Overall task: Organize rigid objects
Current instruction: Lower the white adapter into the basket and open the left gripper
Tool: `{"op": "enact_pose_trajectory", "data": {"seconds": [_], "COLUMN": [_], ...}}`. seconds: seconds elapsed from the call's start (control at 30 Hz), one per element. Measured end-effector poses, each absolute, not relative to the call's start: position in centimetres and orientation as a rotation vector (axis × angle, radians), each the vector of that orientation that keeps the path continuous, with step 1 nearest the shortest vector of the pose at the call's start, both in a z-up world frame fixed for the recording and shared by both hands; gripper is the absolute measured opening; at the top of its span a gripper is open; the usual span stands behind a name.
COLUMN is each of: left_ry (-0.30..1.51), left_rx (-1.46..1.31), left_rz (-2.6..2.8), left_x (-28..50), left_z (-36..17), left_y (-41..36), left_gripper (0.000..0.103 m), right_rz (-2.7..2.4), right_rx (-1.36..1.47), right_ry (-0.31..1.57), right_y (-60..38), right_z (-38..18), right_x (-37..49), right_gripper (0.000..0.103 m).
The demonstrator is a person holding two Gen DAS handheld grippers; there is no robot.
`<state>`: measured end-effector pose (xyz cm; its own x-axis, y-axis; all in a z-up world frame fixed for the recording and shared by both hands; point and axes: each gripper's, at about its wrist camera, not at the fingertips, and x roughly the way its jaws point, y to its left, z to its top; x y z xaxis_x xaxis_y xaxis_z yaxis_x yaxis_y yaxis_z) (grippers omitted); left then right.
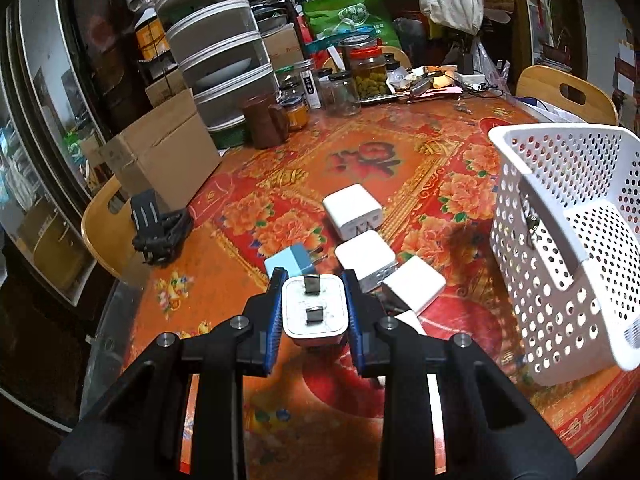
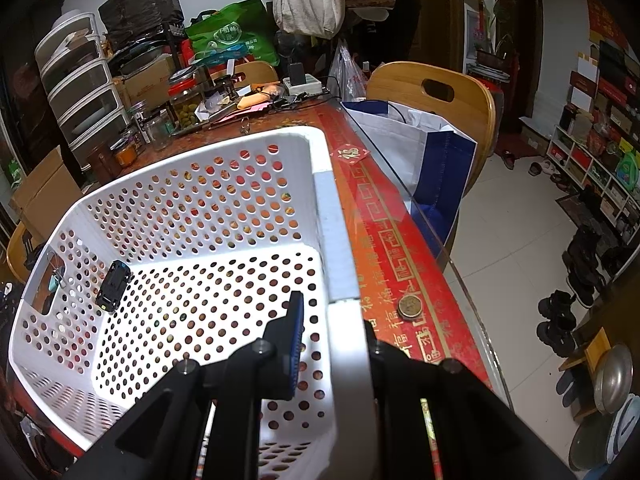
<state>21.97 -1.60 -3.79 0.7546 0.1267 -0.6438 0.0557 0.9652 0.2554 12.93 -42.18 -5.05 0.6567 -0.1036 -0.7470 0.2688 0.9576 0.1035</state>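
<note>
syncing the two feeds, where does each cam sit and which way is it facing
Left wrist: sits behind the left tongs, looking along them over the table at loose chargers, with the basket to the right; its black fingers grip a white charger.
Right wrist: sits behind the right tongs, looking down into the basket and along the table edge; its fingers straddle the basket's wall.
Shared: basket, table, far-end jars and clutter.
</note>
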Motion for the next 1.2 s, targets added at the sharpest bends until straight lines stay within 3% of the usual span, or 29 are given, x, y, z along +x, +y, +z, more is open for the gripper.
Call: {"op": "enact_pose_trajectory", "data": {"seconds": [0.4,0.6,0.93,1.2], "left_ry": [0.638,0.629,0.972,1.106], "left_rx": [0.42,0.568,0.787,0.923], "left_rz": [0.027,-0.057,-0.225,-0.259], "left_x": [22.8,23.6,29.2,31.0], "left_z": [-0.3,1.0,-4.3,-8.3], "left_y": [-8.3,-15.3,-25.2,-29.0], "left_gripper": [0.025,0.025,0.025,0.025], "right_rz": [-0.213,-0.21,-0.207,-0.2], "right_rx": [0.213,0.219,0.224,0.23], "right_ry": [0.829,0.826,0.832,0.83], "right_y": [-42.2,-42.0,-42.0,-42.1], "right_z": [-5.0,-5.0,-4.9,-5.0], "right_x": [12.9,13.0,13.2,13.1], "right_gripper": [0.013,0.013,0.013,0.013]}}
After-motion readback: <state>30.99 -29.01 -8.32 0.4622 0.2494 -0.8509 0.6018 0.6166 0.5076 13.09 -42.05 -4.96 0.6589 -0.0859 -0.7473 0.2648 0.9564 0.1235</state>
